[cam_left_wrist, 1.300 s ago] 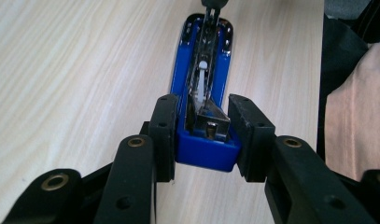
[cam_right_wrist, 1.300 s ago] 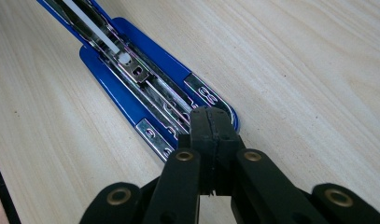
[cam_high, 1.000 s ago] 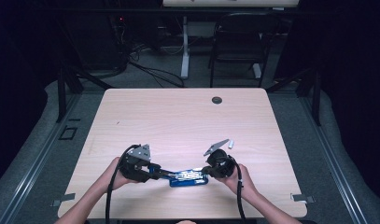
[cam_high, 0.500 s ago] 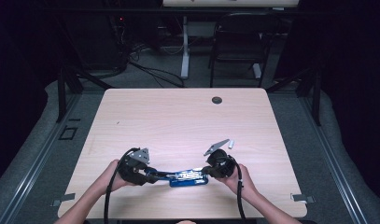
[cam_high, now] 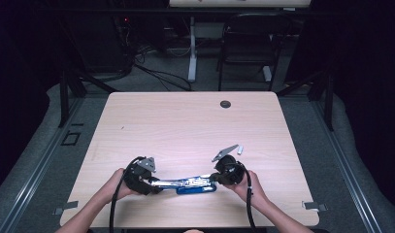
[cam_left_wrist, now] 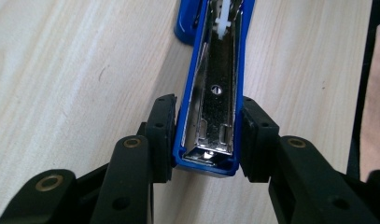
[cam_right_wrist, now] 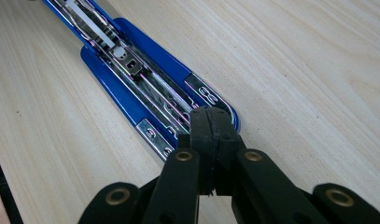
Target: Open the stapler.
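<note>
high view: an opened blue stapler (cam_high: 188, 183) lies near the front edge of the table (cam_high: 185, 121), roughly midway between its front corners. the left gripper (cam_high: 154, 183) meets it from the left end, the right gripper (cam_high: 213, 179) from the right end. a small grey piece (cam_high: 240, 149) lies just behind the right gripper, and a dark round grommet (cam_high: 225, 104) sits near the back edge. holding both ends likely keeps the stapler from sliding while it is opened flat.

left gripper view: the jaws stand a little apart, one on each long side of the stapler's swung-out top arm (cam_left_wrist: 211, 98), with its blue shell between them and the shiny staple channel facing up. the pads lie against the shell's sides, so i read this as a grip on the arm. clamping at the free end gives the most leverage about the hinge.

right gripper view: the jaws are pressed fully together with nothing between them, tips resting on or just above the end of the blue base (cam_right_wrist: 145, 88), by its metal plate. i judge the closed tips act as a blunt finger pinning the base to the table while the other hand moves the arm. actual contact i cannot confirm.
</note>
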A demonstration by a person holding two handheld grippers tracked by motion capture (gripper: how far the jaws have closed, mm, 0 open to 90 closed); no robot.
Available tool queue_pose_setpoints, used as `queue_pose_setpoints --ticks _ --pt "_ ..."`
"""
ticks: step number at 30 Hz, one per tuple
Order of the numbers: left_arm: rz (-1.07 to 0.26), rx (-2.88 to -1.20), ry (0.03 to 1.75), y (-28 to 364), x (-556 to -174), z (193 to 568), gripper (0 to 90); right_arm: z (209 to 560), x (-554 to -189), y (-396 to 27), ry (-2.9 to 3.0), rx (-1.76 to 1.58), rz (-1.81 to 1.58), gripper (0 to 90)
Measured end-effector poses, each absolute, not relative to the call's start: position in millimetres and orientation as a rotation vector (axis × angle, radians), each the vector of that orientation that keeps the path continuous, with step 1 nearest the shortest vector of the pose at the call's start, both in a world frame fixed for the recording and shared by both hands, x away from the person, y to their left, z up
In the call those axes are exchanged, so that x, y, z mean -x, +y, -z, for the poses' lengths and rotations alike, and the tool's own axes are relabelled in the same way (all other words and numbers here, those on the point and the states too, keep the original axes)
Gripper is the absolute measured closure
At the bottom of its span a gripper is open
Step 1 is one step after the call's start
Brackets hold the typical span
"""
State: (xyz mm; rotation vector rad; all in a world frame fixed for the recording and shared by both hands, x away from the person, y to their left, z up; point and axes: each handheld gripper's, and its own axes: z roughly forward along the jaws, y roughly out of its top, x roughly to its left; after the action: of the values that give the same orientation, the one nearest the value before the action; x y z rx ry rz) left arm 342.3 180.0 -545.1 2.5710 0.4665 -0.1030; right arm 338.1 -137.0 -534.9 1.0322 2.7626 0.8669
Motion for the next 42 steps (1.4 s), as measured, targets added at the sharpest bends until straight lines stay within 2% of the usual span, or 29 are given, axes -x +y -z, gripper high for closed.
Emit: queue_pose_setpoints --ticks 9,26,35,42 --pt "0.095 -2.595 0.498 176 -349 553 60.6 534 -339 -137 2.775 -1.040 -0.859 90.0" --pt "0.095 -2.626 0.452 170 -366 556 59.0 528 -339 -138 2.773 -1.056 -0.826 90.0" --pt "0.070 -2.640 0.434 169 -365 554 59.2 523 -338 -134 2.774 -1.021 -0.851 85.6" --pt "0.064 -2.642 0.432 169 -364 553 59.2 520 -339 -122 2.760 -0.978 -0.918 88.1"
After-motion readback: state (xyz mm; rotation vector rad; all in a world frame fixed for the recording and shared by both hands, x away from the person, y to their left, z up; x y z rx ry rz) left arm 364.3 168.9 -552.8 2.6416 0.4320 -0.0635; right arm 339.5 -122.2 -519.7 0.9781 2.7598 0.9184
